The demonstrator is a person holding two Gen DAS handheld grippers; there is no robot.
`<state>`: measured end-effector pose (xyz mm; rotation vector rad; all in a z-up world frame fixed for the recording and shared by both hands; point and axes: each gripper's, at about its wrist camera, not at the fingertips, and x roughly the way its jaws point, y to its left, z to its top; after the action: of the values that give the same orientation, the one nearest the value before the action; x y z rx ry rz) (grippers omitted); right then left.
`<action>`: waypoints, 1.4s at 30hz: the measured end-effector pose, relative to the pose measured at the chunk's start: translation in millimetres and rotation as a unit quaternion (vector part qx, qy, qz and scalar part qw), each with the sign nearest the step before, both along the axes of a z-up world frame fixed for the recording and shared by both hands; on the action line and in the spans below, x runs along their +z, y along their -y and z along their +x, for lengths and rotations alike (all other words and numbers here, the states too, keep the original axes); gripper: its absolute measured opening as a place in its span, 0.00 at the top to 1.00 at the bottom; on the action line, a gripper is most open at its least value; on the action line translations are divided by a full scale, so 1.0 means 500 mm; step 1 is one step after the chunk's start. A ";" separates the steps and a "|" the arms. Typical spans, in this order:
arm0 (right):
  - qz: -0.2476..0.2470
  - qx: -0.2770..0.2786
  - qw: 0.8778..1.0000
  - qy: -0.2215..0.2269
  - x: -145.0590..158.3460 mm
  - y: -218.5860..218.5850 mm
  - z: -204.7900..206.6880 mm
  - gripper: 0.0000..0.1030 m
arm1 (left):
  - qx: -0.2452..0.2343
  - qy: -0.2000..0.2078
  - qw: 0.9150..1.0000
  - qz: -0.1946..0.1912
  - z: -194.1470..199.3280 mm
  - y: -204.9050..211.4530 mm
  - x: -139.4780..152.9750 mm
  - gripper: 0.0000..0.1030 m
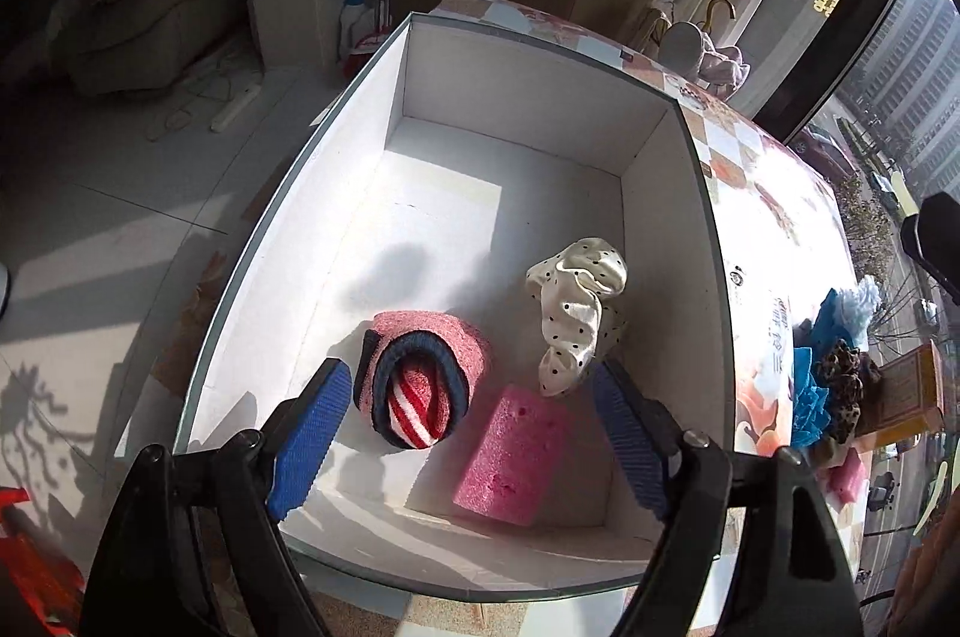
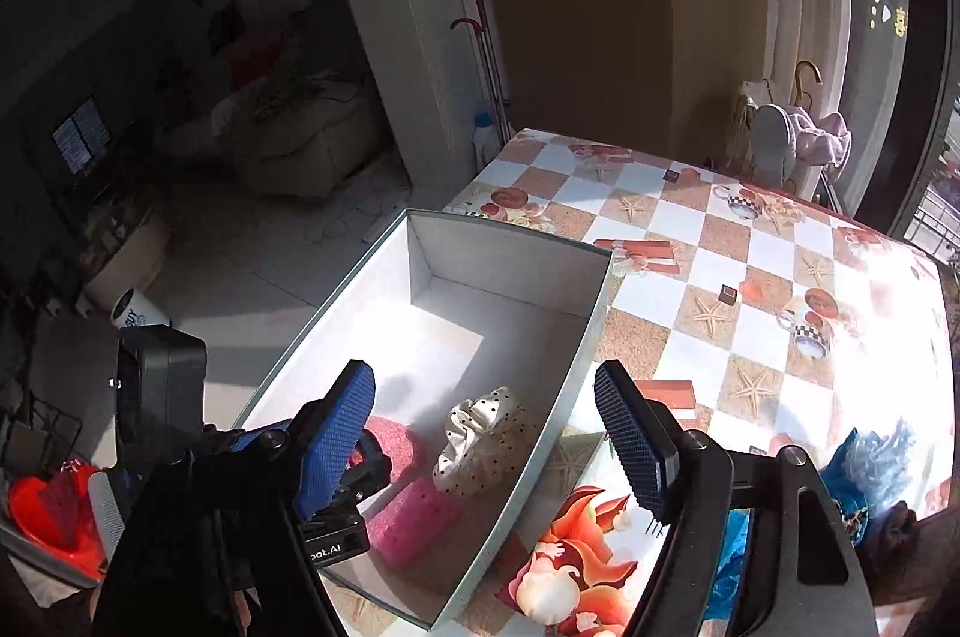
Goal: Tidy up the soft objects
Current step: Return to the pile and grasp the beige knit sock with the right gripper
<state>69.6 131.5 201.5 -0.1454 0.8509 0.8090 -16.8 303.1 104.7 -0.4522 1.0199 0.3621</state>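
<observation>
One pink sponge (image 1: 510,454) lies lengthwise in the box (image 1: 678,241).

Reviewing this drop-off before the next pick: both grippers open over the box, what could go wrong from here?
1. The left gripper has open jaws straddling the rolled sock; closing could re-grab it.
2. The polka-dot scrunchie lies by a blue pad; lifting might snag it.
3. The white box sits at the table's edge and could be nudged off.
</observation>
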 end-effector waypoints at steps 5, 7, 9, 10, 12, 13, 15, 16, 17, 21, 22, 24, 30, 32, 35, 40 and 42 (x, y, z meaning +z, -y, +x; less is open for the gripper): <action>-0.026 -0.064 0.998 -0.009 -0.063 0.177 -0.049 0.25 | -0.054 0.020 0.998 0.013 0.009 0.106 0.027 0.17; -0.050 -0.093 0.994 -0.021 -0.107 0.249 -0.068 0.25 | -0.088 0.028 0.996 0.020 0.019 0.168 0.038 0.17; -0.074 -0.127 0.989 -0.035 -0.151 0.323 -0.086 0.25 | -0.125 0.035 0.991 0.020 0.028 0.232 0.046 0.17; -0.082 -0.143 0.985 -0.044 -0.171 0.355 -0.092 0.25 | -0.145 0.037 0.989 0.020 0.034 0.269 0.047 0.17; -0.082 -0.173 0.979 -0.070 -0.202 0.415 -0.097 0.25 | -0.183 0.039 0.982 0.029 0.044 0.343 0.048 0.17; -0.078 -0.188 0.976 -0.081 -0.213 0.445 -0.096 0.25 | -0.202 0.041 0.978 0.032 0.046 0.378 0.046 0.17; -0.071 -0.206 0.972 -0.085 -0.221 0.485 -0.094 0.25 | -0.235 0.036 0.971 0.028 0.054 0.437 0.036 0.17; -0.069 -0.211 0.972 -0.078 -0.219 0.500 -0.095 0.25 | -0.247 0.032 0.968 0.020 0.063 0.460 0.029 0.17; -0.066 -0.212 0.973 -0.069 -0.217 0.509 -0.093 0.25 | -0.255 0.026 0.967 0.011 0.070 0.477 0.020 0.17; -0.057 -0.182 0.981 -0.025 -0.209 0.506 -0.064 0.26 | -0.251 0.003 0.968 0.002 0.077 0.499 -0.009 0.17; -0.055 -0.166 0.984 -0.018 -0.209 0.497 -0.052 0.31 | -0.246 -0.001 0.969 0.001 0.075 0.495 -0.015 0.17; -0.062 -0.143 0.988 -0.011 -0.213 0.474 -0.024 0.43 | -0.236 -0.006 0.972 -0.004 0.070 0.483 -0.018 0.17; -0.141 -0.143 0.979 -0.036 -0.282 0.405 0.073 0.44 | -0.226 -0.009 0.974 -0.005 0.059 0.466 -0.019 0.17; -0.169 -0.144 0.974 -0.038 -0.308 0.391 0.087 0.44 | -0.230 -0.008 0.973 -0.005 0.061 0.469 -0.019 0.17; -0.192 -0.139 0.971 -0.025 -0.320 0.385 0.076 0.54 | -0.239 -0.002 0.971 -0.005 0.063 0.478 -0.015 0.17; -0.122 -0.145 0.981 -0.040 -0.279 0.458 0.004 0.93 | -0.264 0.017 0.964 -0.012 0.086 0.504 -0.002 0.17; -0.109 -0.160 0.980 -0.049 -0.276 0.492 -0.030 0.93 | -0.273 0.020 0.962 -0.012 0.105 0.518 -0.004 0.17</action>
<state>54.8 -114.3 63.7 -0.1572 1.0248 0.4224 35.9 43.9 102.8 -0.1835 1.0641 -0.1538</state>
